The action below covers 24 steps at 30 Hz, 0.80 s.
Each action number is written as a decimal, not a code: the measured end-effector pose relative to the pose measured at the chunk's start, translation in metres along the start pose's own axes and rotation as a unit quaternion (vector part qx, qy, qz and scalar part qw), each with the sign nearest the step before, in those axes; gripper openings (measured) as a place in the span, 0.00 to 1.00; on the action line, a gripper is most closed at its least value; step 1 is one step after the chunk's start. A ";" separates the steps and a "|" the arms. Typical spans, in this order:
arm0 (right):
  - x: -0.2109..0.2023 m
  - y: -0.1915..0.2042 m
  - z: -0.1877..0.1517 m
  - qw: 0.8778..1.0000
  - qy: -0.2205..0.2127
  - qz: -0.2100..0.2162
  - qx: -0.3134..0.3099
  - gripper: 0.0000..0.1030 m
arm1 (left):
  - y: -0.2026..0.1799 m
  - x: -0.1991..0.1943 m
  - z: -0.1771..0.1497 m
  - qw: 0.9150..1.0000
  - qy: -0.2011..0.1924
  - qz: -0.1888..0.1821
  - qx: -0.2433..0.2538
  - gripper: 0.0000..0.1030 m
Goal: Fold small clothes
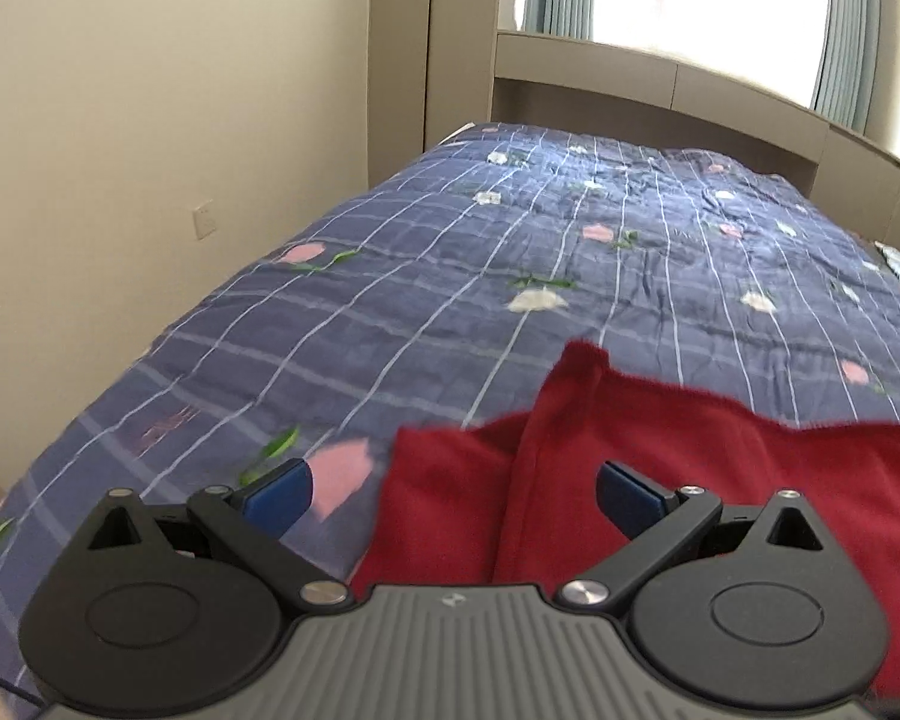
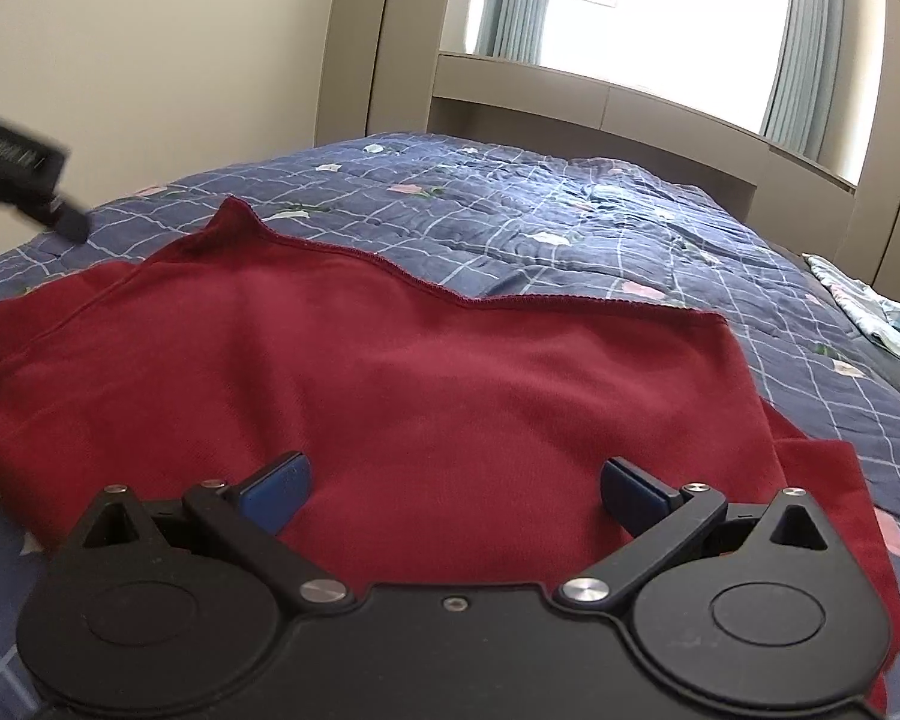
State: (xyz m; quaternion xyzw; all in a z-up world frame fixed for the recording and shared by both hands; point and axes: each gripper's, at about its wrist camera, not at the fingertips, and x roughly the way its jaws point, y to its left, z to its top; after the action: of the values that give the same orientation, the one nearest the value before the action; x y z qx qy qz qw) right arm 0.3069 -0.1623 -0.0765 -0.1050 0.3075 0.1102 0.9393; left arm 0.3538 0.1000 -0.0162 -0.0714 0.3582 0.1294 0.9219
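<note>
Blue checked quilt with flower print is covering the bed, beige wall and curtained window behind. Soft red knit garment is lying rumpled on it. Left gripper and right gripper are hovering spread wide, holding nothing.

blue checked quilt (floral) covers bed, red garment lying on it.

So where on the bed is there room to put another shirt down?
The quilt lies bare beyond the red garment, up to the headboard, and left of it toward the wall. The near side is crowded by the garment; a light cloth sits at the right edge.
</note>
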 end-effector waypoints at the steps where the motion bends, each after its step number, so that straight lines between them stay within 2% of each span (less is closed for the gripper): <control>1: -0.002 0.000 -0.001 1.000 0.000 0.000 0.002 1.00 | 0.000 -0.005 -0.004 1.000 0.007 0.002 0.000 1.00; 7: -0.011 -0.004 -0.008 1.000 -0.003 0.008 0.018 1.00 | 0.015 -0.019 -0.030 0.998 0.058 0.020 -0.027 1.00; 16: -0.012 -0.003 -0.011 1.000 -0.003 0.014 0.019 1.00 | 0.028 -0.012 -0.065 0.994 0.101 0.026 -0.045 1.00; 21: -0.012 -0.004 -0.012 1.000 -0.004 0.015 0.020 1.00 | 0.029 -0.007 -0.072 0.993 0.106 0.018 -0.055 1.00; 24: -0.012 -0.003 -0.012 1.000 -0.004 0.015 0.021 1.00 | 0.031 -0.008 -0.073 0.993 0.103 0.001 -0.065 1.00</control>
State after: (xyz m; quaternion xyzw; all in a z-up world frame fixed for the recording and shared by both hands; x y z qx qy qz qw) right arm 0.2918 -0.1705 -0.0783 -0.0802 0.3074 0.1181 0.9408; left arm 0.2924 0.1114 -0.0660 -0.1438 0.4423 0.1452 0.8733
